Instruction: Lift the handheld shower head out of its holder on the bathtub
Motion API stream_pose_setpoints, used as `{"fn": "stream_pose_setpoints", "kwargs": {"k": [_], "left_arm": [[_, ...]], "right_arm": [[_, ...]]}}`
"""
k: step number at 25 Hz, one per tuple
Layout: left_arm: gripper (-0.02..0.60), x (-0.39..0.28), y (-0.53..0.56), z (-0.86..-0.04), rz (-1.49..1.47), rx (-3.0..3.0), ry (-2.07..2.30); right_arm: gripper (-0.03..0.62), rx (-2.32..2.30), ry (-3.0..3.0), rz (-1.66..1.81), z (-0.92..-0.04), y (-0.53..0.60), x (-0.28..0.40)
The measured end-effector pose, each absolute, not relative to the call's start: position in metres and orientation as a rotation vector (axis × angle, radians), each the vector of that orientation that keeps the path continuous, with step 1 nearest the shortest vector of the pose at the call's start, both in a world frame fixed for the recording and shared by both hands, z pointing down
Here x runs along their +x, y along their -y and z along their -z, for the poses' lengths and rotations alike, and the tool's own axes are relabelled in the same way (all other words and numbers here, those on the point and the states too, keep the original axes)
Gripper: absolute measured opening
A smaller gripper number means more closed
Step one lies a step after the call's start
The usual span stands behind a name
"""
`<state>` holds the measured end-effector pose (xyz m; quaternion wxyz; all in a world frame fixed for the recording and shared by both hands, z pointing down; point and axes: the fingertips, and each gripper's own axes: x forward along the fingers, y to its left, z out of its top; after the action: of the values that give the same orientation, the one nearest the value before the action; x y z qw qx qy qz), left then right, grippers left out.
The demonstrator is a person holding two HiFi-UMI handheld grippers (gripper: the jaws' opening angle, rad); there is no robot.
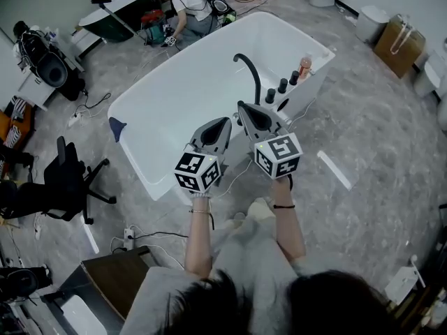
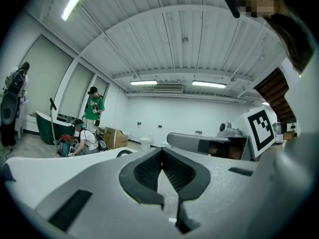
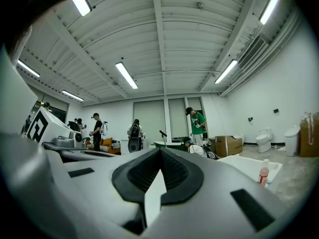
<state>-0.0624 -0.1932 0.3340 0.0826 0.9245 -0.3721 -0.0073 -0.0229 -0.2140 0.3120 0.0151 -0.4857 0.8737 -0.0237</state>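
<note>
One bathtub: white, long axis running lower left to upper right in the head view. The fittings sit on its near long rim, toward the right end.
Left gripper: over the near rim, pointing about level across the tub. Its ribbed pads meet and nothing is between them.
Right gripper: just beside the left one, on the side nearer the fittings, also about level. Its pads are closed together and it is empty.
Spout: black gooseneck rising from the near rim, just beyond the right gripper's tip.
Black uprights: three in a row along the near rim, each standing on end, ahead and to the right of the right gripper.
Handheld shower head: probably one of those uprights, with its holder under it on the rim. I cannot tell which.
Pink bottle: at the tub's right-end corner, past the row.
Key relation: the target lies forward-right along the rim and stands vertical. The right gripper is the nearer one, and its closed jaws would need to part before they can take hold.
Hidden: the right gripper covers the rim at the spout's base. Neither gripper view shows the uprights.
</note>
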Motion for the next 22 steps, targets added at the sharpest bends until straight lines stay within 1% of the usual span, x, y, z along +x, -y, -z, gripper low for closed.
{"fn": "stream_pose_setpoints", "kwargs": {"k": [11,16,22], "left_arm": [[0.005,-0.035,0.24,-0.356,0.012,2.662,1.199],[0.005,-0.03,0.262,-0.37,0.002,2.617,1.254],[0.005,-0.025,0.291,-0.395,-0.008,2.589,1.288]], "right_arm": [[0.0,-1.451,-2.801,0.14,-0.336,0.269,0.006],[0.0,-1.392,-2.835,0.182,-0.354,0.293,0.008],[0.0,-1.339,-2.887,0.149,-0.375,0.319,0.009]]}}
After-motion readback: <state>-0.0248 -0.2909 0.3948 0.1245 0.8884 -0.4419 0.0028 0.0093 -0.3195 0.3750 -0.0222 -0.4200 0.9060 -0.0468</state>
